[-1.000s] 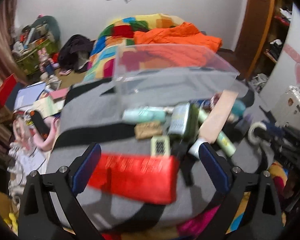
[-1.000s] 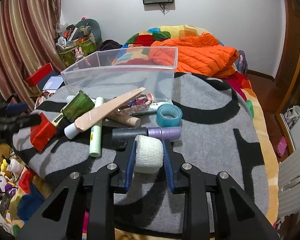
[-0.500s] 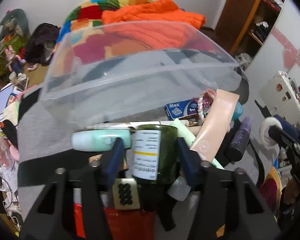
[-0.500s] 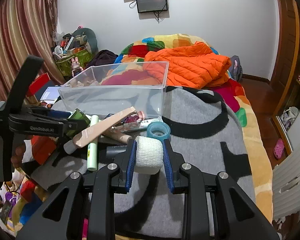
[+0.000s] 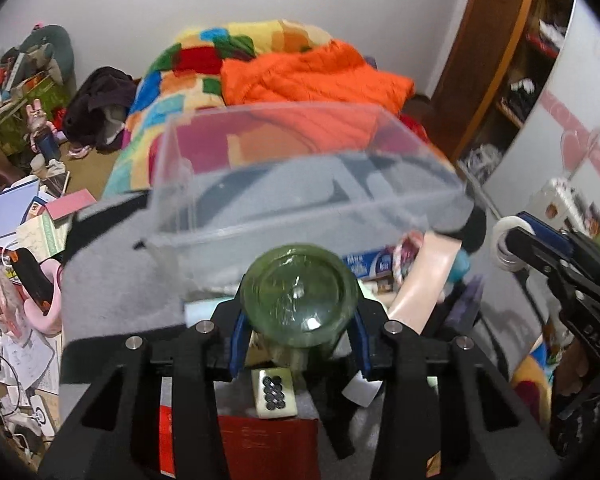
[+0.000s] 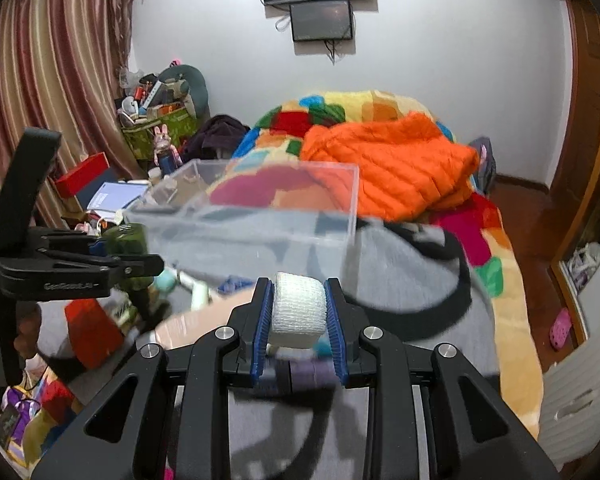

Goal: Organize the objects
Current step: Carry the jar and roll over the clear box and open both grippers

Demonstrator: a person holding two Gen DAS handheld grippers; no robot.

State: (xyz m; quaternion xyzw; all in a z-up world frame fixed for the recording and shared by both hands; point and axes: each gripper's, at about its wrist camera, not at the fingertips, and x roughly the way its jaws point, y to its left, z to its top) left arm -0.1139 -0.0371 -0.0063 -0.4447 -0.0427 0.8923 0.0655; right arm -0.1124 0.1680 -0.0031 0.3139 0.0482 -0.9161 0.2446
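My left gripper (image 5: 298,338) is shut on a green glass bottle (image 5: 299,296), lifted with its base facing the camera, just in front of the clear plastic bin (image 5: 300,184). It also shows in the right wrist view (image 6: 126,240) at the left. My right gripper (image 6: 299,312) is shut on a white bandage roll (image 6: 298,310), held above the grey blanket (image 6: 400,288) in front of the bin (image 6: 256,216). The roll shows at the right of the left wrist view (image 5: 506,242).
Loose items lie on the blanket below: a red box (image 5: 260,440), a mahjong tile (image 5: 275,398), a beige tube (image 5: 424,280), a blue box (image 5: 364,262). An orange quilt (image 6: 388,172) lies behind the bin. Clutter covers the floor at left (image 5: 24,216).
My left gripper has lifted the green bottle off the blanket and tipped it base-forward. My right gripper has risen with the bandage roll and moved toward the bin.
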